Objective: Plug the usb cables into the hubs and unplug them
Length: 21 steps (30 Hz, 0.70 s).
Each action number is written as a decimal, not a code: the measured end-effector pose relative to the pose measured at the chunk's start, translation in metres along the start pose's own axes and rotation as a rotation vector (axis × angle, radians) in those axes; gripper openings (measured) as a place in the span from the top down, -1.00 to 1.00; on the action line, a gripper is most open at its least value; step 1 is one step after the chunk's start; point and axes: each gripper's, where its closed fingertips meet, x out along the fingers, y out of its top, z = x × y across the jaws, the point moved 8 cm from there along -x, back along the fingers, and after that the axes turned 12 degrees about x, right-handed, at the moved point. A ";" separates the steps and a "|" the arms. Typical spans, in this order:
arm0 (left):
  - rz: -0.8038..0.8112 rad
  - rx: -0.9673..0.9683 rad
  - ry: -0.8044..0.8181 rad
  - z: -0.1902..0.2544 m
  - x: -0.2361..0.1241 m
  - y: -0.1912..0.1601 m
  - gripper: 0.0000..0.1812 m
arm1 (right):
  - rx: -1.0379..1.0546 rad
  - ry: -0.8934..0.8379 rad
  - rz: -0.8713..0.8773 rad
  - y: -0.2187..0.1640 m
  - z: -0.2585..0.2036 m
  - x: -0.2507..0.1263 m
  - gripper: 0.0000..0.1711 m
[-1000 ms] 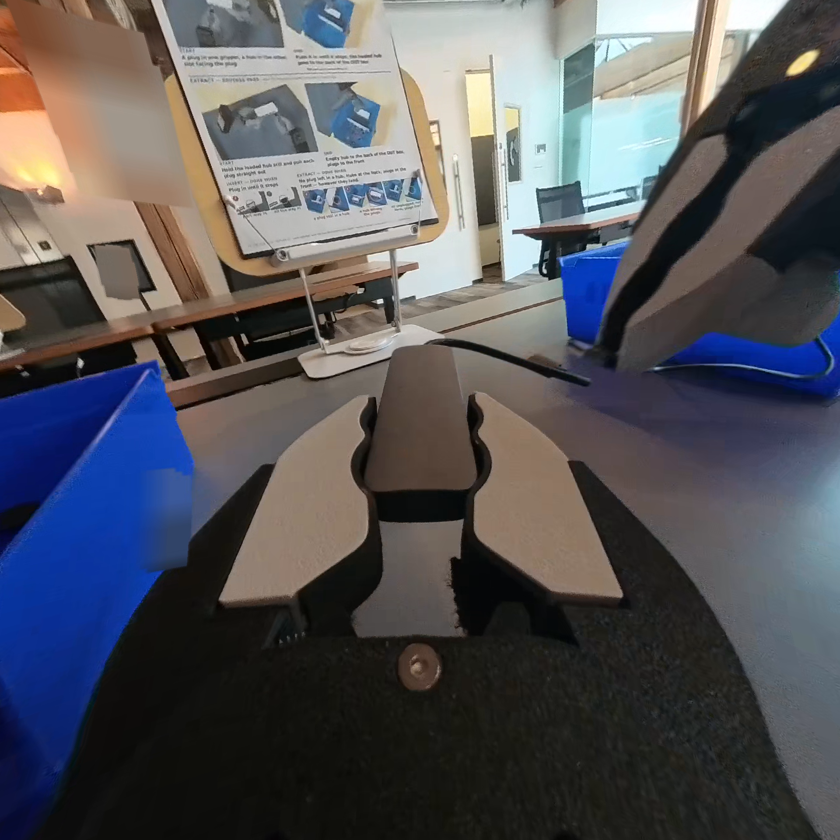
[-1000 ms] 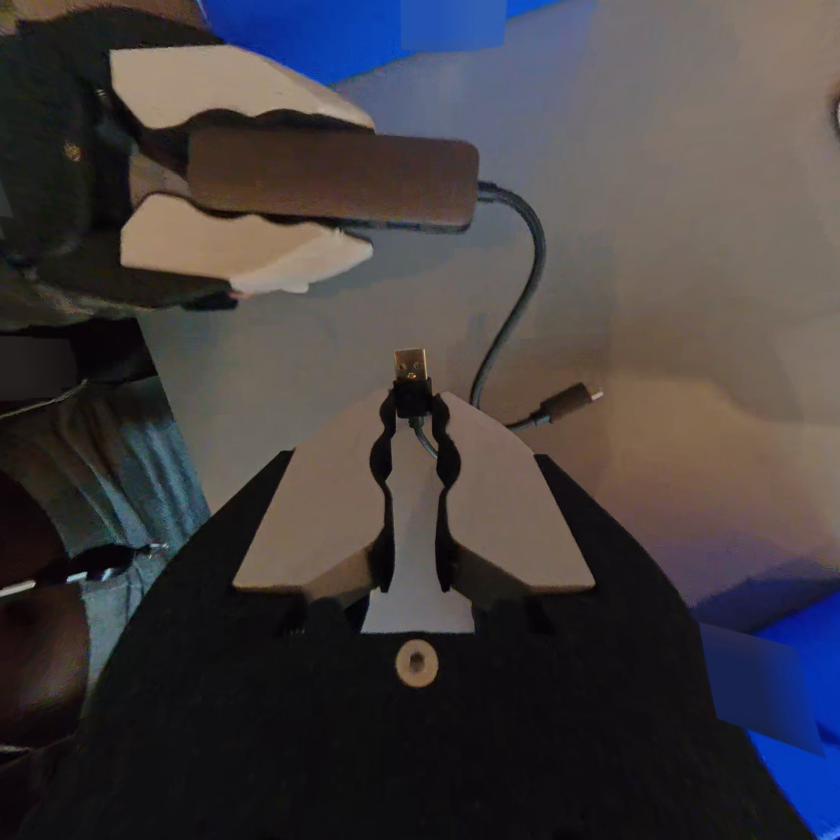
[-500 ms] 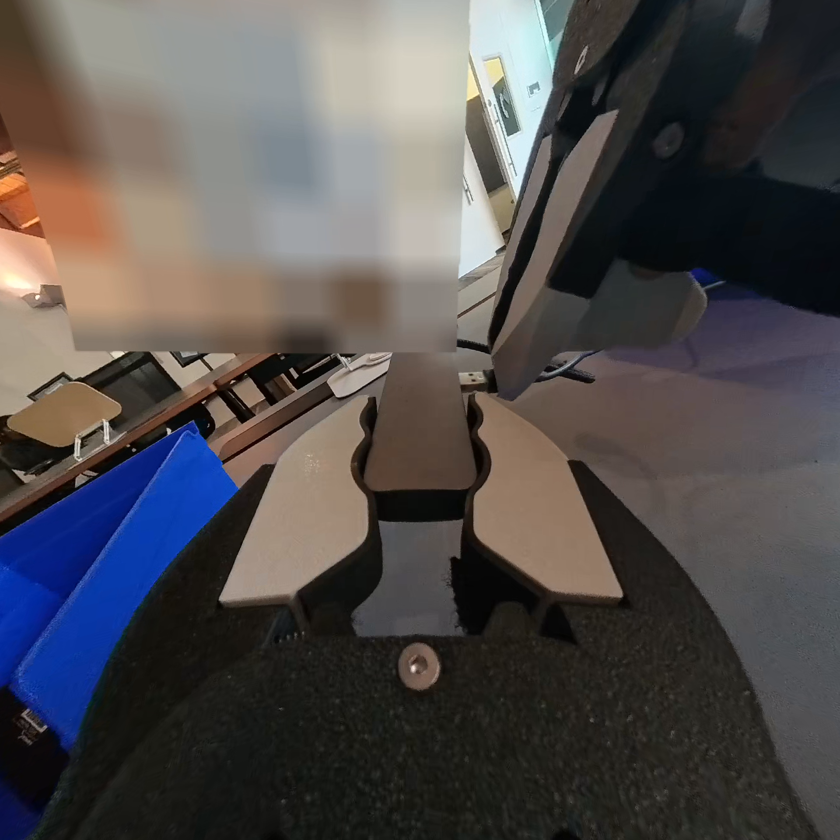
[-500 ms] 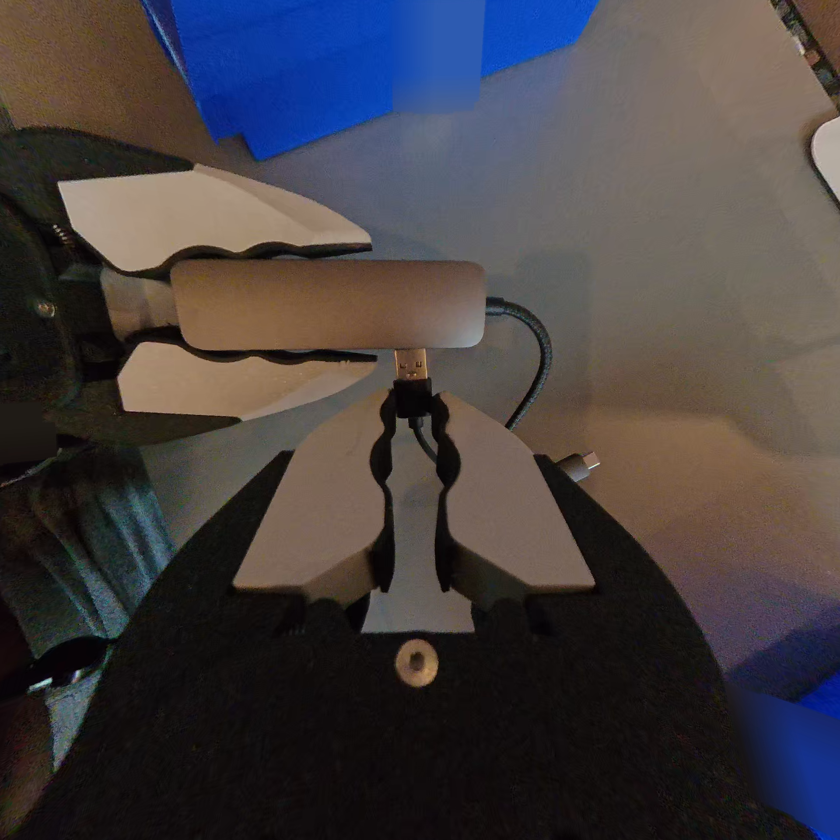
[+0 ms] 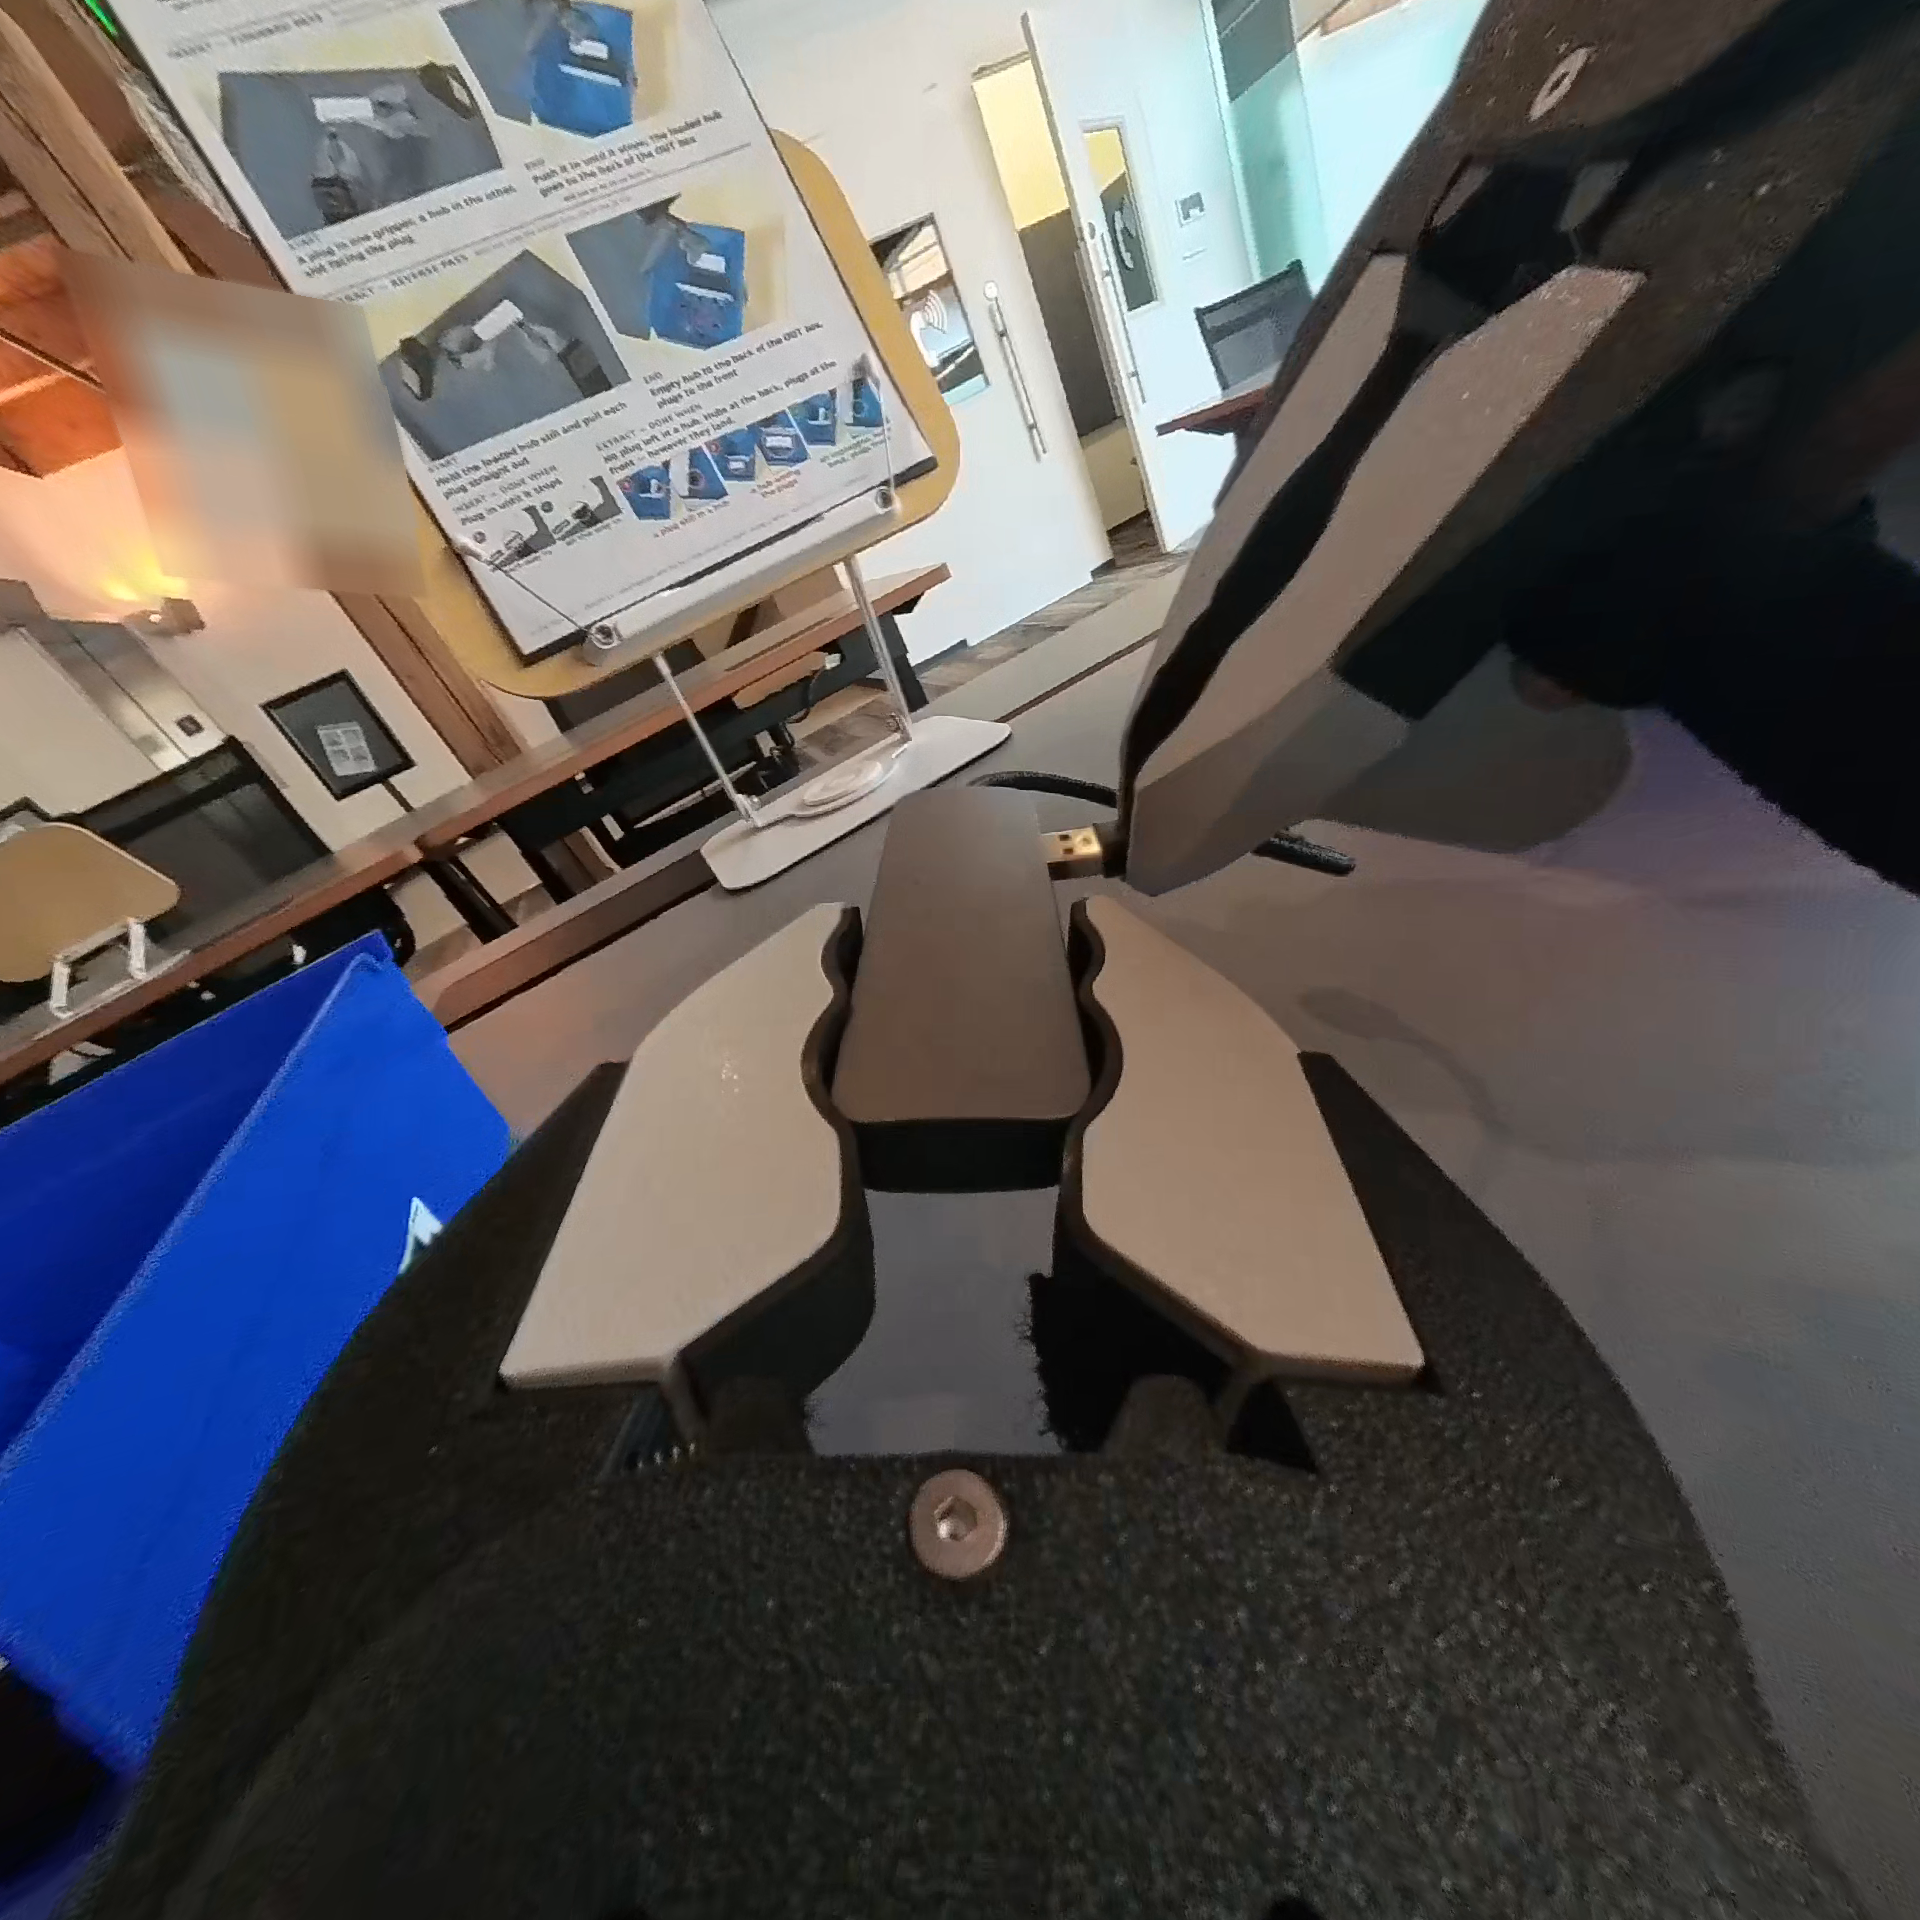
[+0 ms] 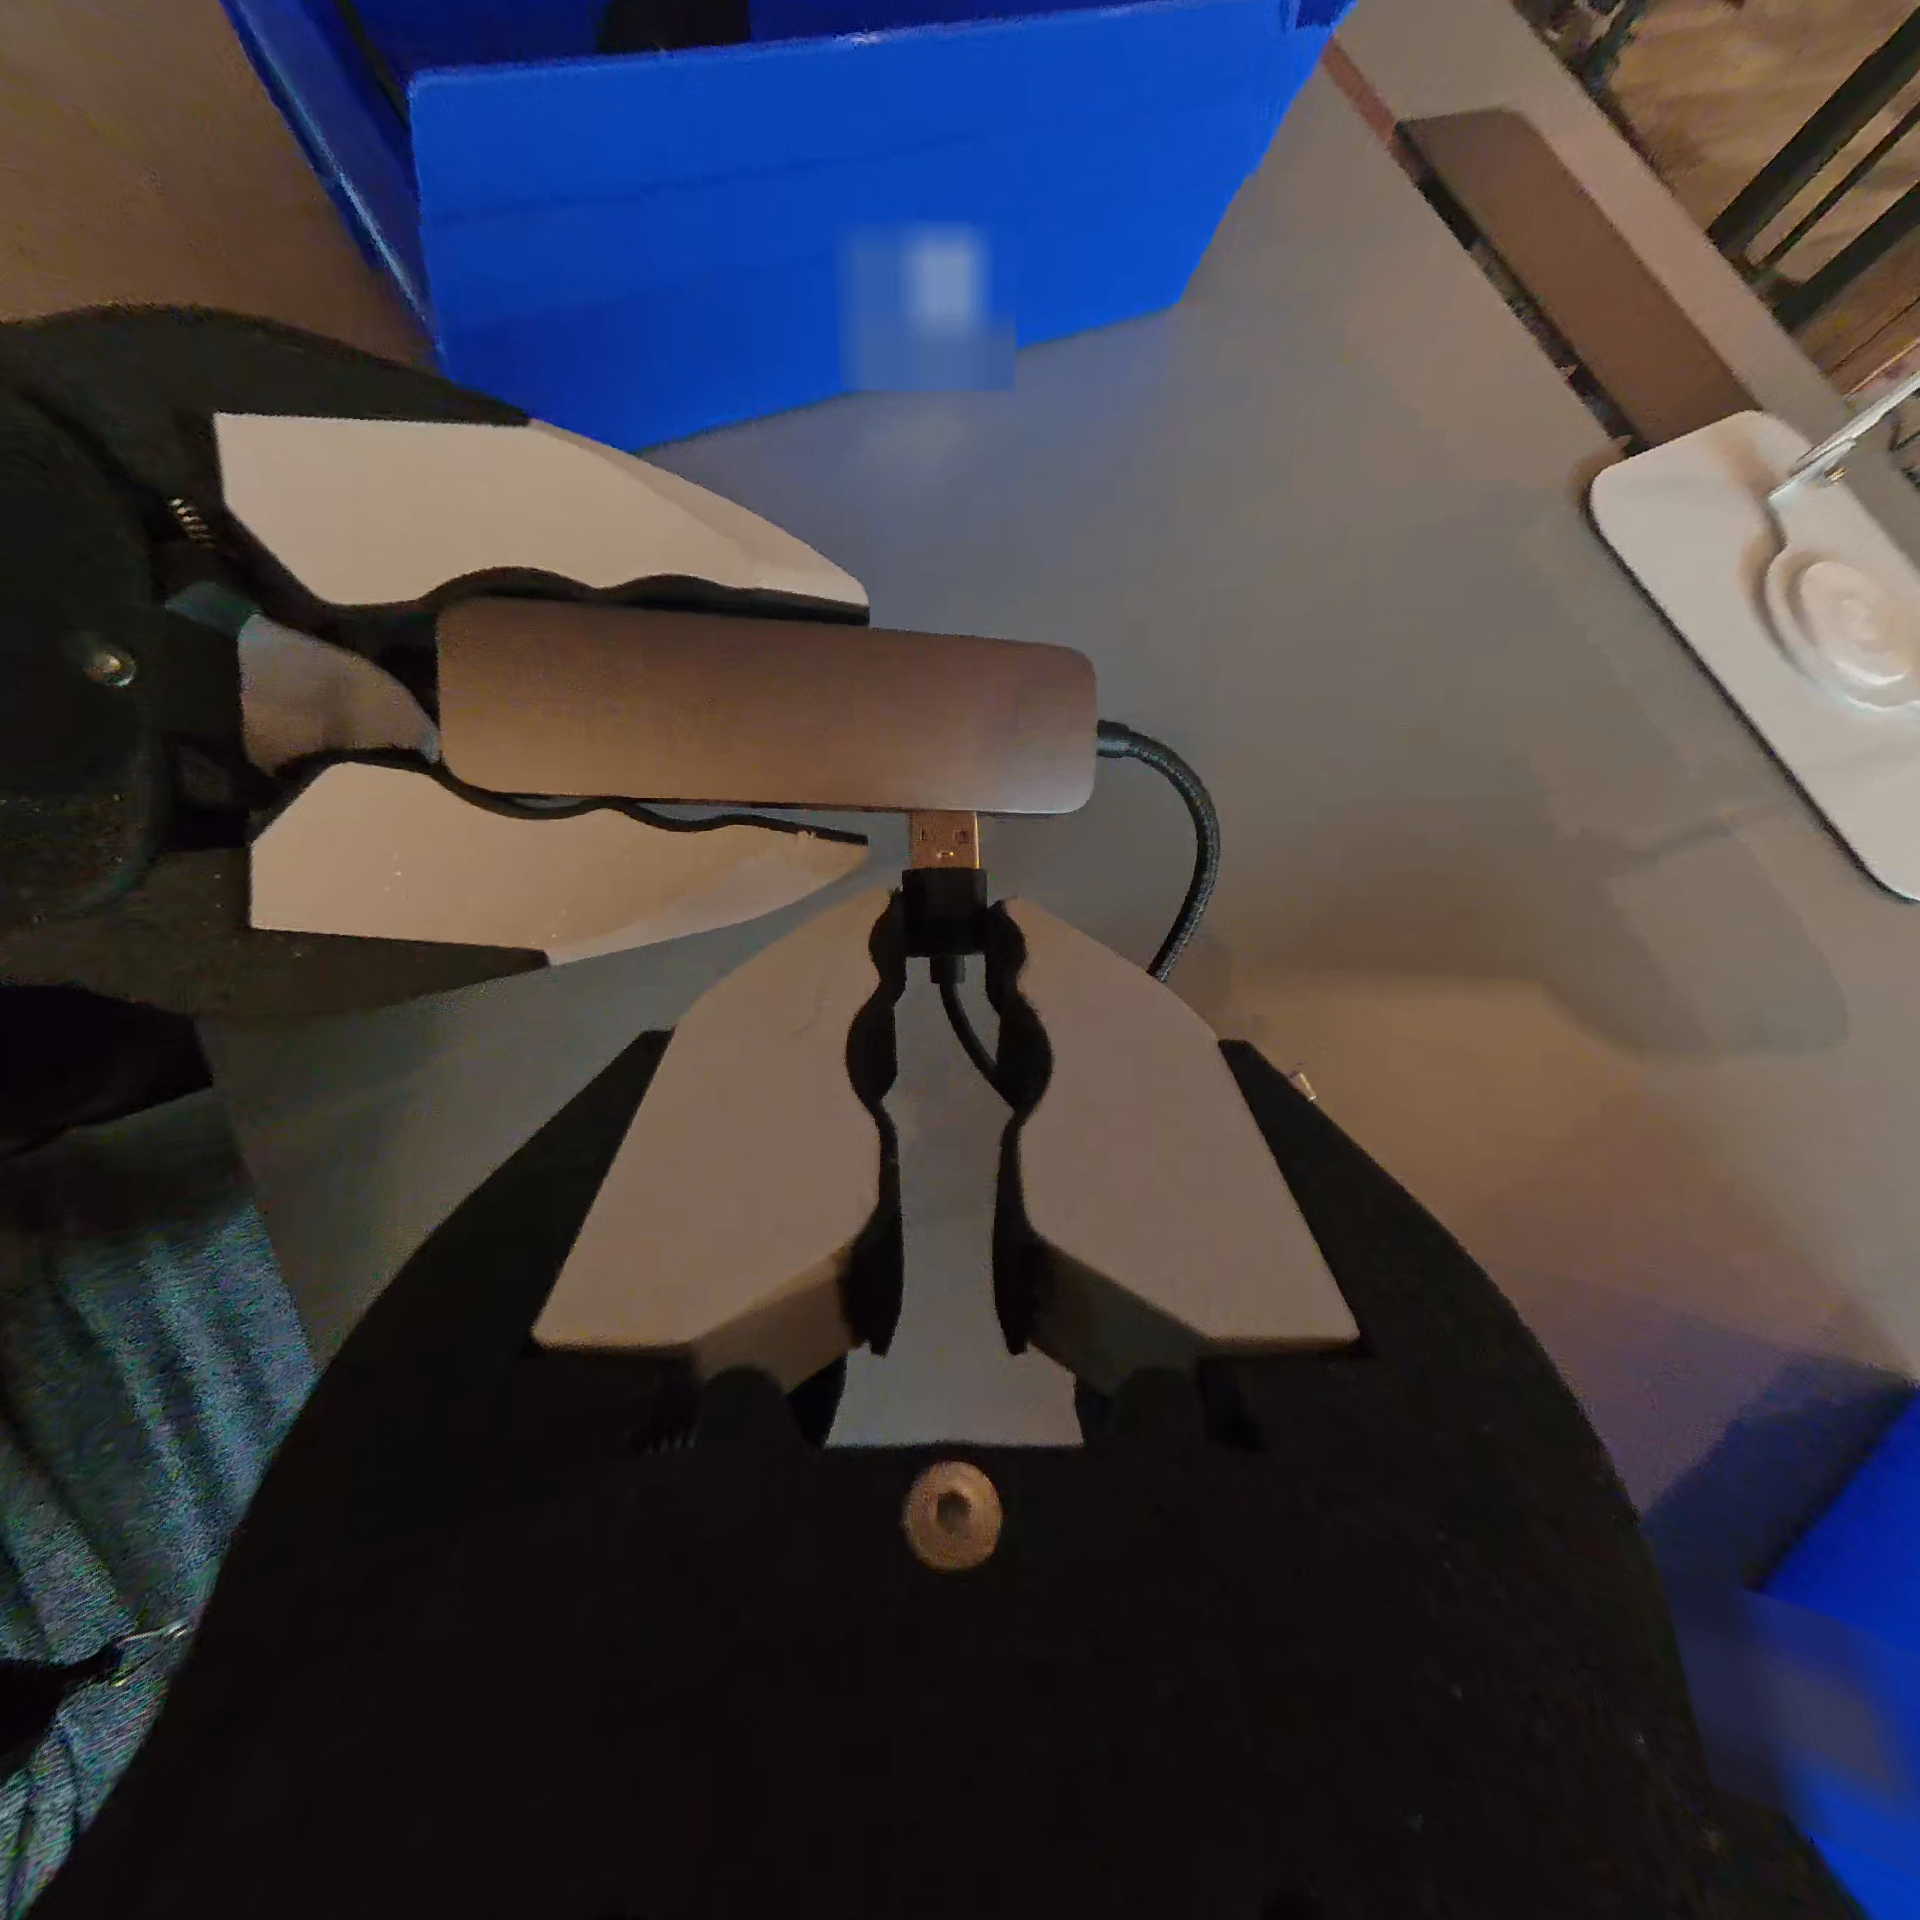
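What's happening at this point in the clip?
A person is working two handheld grippers over a grey table. The left gripper is shut on a grey USB hub, held level. The right gripper is shut on a USB plug and has its metal tip at the hub's side edge, apparently not fully seated. Blue bins stand nearby.

Bare table [image 6: 1403, 1091] lies open right of the right tool [image 6: 943, 914]. Ahead, the hub [image 6: 764, 724] and left tool [image 6: 862, 717] block passage; beyond stands a blue bin [image 6: 727, 208]; far right, a stand base [image 6: 1766, 644].
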 end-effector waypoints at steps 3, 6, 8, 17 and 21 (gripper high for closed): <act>0.005 -0.004 -0.011 0.002 0.000 -0.001 0.58 | 0.000 -0.004 0.007 -0.001 -0.001 -0.001 0.84; 0.035 -0.064 -0.020 0.000 -0.002 0.001 0.58 | 0.019 0.022 0.039 -0.001 -0.001 -0.003 0.84; 0.033 -0.064 -0.029 0.002 -0.002 0.000 0.58 | 0.022 0.020 0.059 -0.003 0.000 -0.003 0.84; 0.077 -0.353 -0.061 -0.007 -0.006 0.000 0.58 | 0.209 0.075 0.264 -0.012 -0.004 -0.006 0.84; 0.119 -0.390 -0.071 -0.013 -0.008 0.003 0.58 | 0.205 0.025 0.327 -0.008 -0.012 -0.011 0.84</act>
